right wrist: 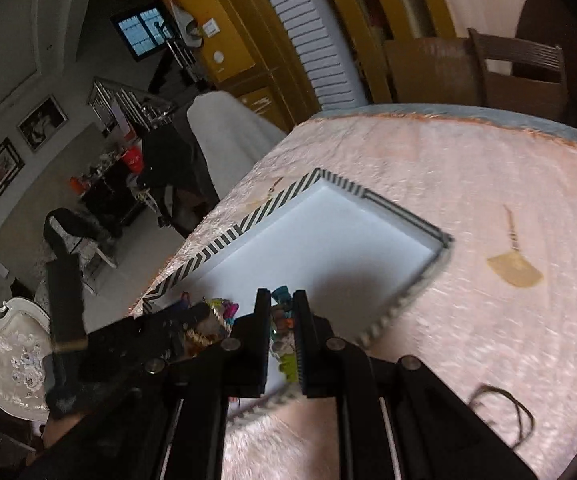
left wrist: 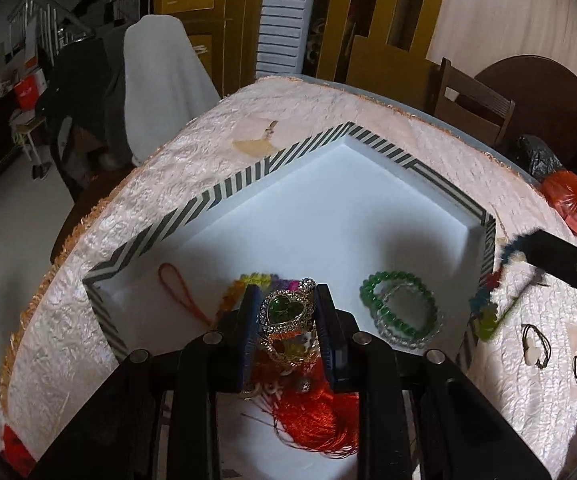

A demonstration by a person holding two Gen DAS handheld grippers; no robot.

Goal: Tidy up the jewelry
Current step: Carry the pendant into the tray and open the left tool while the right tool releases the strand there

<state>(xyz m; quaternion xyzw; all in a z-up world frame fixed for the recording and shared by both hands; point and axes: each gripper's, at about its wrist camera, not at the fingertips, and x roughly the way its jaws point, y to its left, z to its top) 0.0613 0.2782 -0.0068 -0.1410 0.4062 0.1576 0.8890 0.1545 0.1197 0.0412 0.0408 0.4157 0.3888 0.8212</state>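
A white tray with a striped rim (left wrist: 192, 208) lies on the pink tablecloth; it also shows in the right wrist view (right wrist: 224, 240). My left gripper (left wrist: 286, 308) is shut on a gold bracelet with a green heart stone (left wrist: 284, 310), held over the tray above an orange tassel (left wrist: 320, 420). Green and clear bead bracelets (left wrist: 402, 308) and an orange cord loop (left wrist: 180, 294) lie in the tray. My right gripper (right wrist: 282, 312) is shut on a multicoloured bead strand (right wrist: 284, 340), which hangs over the tray's right rim (left wrist: 484, 308).
Thin dark cord bracelets (left wrist: 536, 340) lie on the cloth right of the tray, one shows in the right wrist view (right wrist: 516, 412). A gold fan-shaped pendant (right wrist: 514, 270) lies further out. A covered chair (left wrist: 160, 80) and wooden chair (left wrist: 472, 100) stand past the table edge.
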